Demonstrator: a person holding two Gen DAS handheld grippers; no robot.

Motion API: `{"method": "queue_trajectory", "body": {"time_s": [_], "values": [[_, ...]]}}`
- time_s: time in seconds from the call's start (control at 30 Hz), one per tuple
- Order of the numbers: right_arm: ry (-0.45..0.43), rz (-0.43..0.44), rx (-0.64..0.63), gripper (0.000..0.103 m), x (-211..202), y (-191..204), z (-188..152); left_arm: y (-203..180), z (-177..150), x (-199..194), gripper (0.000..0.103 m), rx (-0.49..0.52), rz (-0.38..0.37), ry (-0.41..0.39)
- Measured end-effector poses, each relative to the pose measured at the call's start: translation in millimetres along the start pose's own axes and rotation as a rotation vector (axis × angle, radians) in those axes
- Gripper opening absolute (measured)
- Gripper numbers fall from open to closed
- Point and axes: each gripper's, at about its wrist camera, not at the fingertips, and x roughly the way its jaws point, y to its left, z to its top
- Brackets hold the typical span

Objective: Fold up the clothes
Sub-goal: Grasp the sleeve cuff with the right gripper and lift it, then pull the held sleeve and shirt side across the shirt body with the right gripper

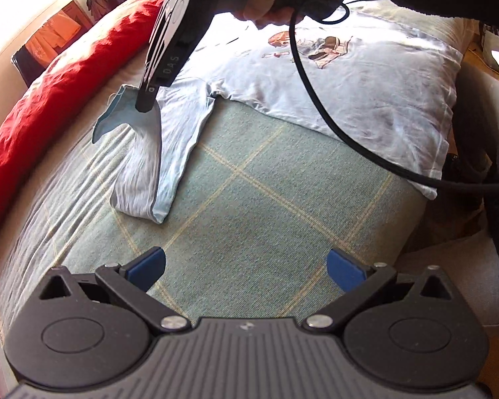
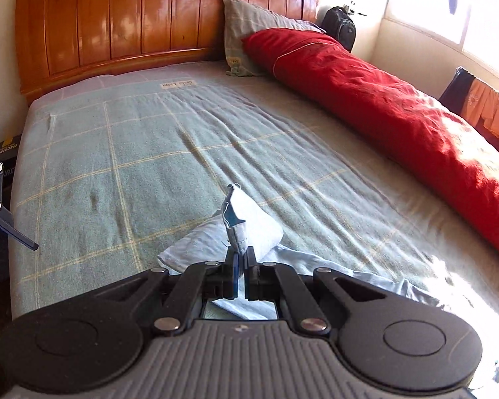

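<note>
Pinching the sleeve (image 1: 139,123) of a pale blue T-shirt (image 1: 366,76), the right hand-held gripper (image 2: 241,259) should carry it flat across the body while the left hand-held gripper (image 1: 246,266) waits, spread wide and empty, over the bed (image 1: 266,183).

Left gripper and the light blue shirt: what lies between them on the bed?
Only bare green checked blanket lies between the open left gripper and the shirt, as the left wrist view shows.

right gripper (image 1: 146,104) tips buried in shirt (image 1: 349,76) fabric, bed label (image 2: 178,84) print too blurred to read
</note>
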Motion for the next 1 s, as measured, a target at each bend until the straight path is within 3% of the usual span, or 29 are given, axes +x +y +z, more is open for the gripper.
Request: {"method": "queue_trajectory", "body": {"time_s": [1.0], "values": [[0.021,-0.171,0.211,0.003,-90.7,-92.7,-116.9,-56.4,72.8,4.8,0.102,0.178,-0.042,0.028]]}}
